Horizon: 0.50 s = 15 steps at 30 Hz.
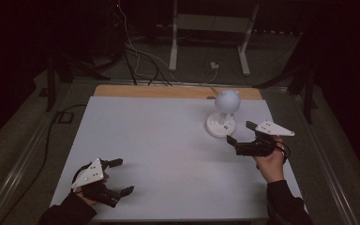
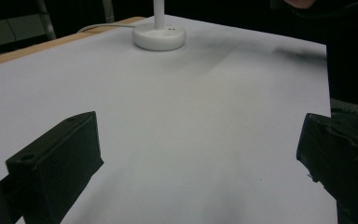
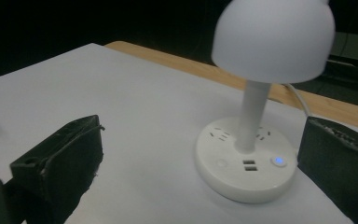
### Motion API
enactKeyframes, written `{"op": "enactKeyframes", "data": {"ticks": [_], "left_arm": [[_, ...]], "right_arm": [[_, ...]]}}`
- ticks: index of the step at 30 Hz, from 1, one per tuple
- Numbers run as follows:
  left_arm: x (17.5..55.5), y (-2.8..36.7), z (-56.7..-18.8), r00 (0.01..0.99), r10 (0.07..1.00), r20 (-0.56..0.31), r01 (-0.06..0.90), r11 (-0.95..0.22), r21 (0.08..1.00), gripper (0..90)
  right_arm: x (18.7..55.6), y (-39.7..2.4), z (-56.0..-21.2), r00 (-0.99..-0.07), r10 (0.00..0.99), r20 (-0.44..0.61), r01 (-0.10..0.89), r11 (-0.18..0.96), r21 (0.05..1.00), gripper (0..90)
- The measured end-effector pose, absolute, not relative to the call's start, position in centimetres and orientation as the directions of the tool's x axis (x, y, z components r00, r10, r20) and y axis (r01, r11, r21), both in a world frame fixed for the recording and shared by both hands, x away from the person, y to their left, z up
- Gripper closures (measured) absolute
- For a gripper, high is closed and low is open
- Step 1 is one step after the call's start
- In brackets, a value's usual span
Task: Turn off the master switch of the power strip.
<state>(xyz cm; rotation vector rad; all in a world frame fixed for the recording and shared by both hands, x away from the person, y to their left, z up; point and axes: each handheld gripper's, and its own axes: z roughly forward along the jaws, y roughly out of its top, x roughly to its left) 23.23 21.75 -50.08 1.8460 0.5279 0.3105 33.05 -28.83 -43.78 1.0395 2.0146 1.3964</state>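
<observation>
High view: your right gripper [image 1: 238, 133] sits just beside the lamp [image 1: 223, 114] at the far right of the white table [image 1: 159, 140], jaws spread wide and pointed at the round base, holding nothing. Your left gripper [image 1: 122, 176] rests at the near left corner, well apart from the lamp, jaws also spread and empty. The lamp stands upright, and its cord [image 1: 212, 89] runs off the far edge. Left gripper view: both black jaws stand apart over bare table, and the lamp base [image 2: 159, 36] is far off at the top, so this hand isn't in play right now (fine, leave it parked). Right gripper view: the dome shade [image 3: 272, 37] hangs over a thin stem [image 3: 251, 116] on the base [image 3: 244, 165]; the top of the base carries sockets, two USB ports [image 3: 249, 164], a round white button [image 3: 221, 163] and a lit blue button [image 3: 278, 161]. The right-hand jaw sits just beside the base rim, near the blue button, and I can't tell whether it touches. My read: you're lining up to press a button or grab the lamp. If pressing, bring one jaw tip straight down on the button and keep it clear of the stem. If gripping, centre the stem between the jaws before you squeeze, stay low under the shade, and mind the cord behind so the lamp doesn't tip.
</observation>
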Motion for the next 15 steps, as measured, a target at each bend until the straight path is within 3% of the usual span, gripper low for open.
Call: {"op": "enactKeyframes", "data": {"ticks": [15], "left_arm": [[23.3, 21.8, -50.0, 0.861, 0.505, -0.054, 0.208, -0.253, 0.945, 0.3]], "right_arm": [[36.3, -30.1, -44.2, -0.531, 0.846, 0.041, 0.351, 0.176, 0.920, 0.3]]}}
